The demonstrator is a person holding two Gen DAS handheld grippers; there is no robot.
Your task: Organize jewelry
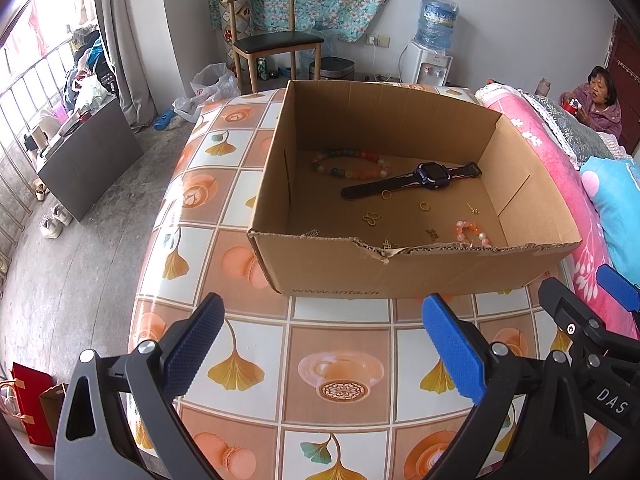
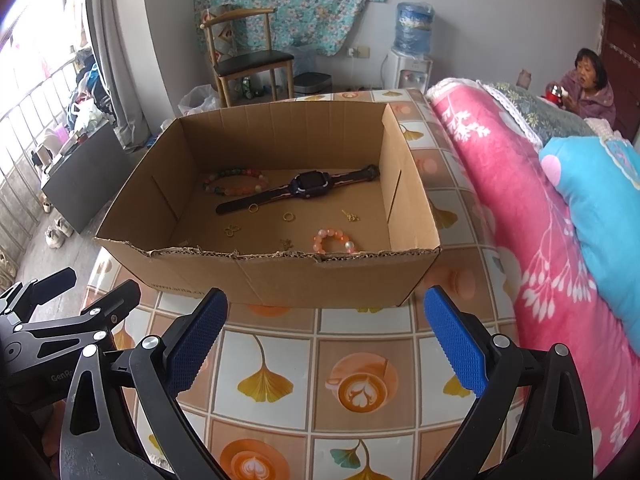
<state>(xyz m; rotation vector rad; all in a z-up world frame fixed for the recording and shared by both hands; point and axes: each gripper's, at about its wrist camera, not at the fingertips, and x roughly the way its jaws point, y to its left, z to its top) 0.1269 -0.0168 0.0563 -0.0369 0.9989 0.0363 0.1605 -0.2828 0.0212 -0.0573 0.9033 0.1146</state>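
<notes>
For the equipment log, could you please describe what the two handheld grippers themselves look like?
Both match: the left gripper and right gripper have black, cut-out frame arms with silver pivot bolts, and blue fingers with a fine knurled grip texture. White lettering "DAS" marks the right gripper's body in the left wrist view. No cables or sleeves show.

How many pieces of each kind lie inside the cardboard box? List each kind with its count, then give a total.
Bead bracelets: 2, the large multicoloured one and the small pink one
Watches: 1, the dark smartwatch
Gold rings: 2
Small gold charms or earrings: at least 5; several sit half hidden behind the front wall
Total: at least 10
</notes>
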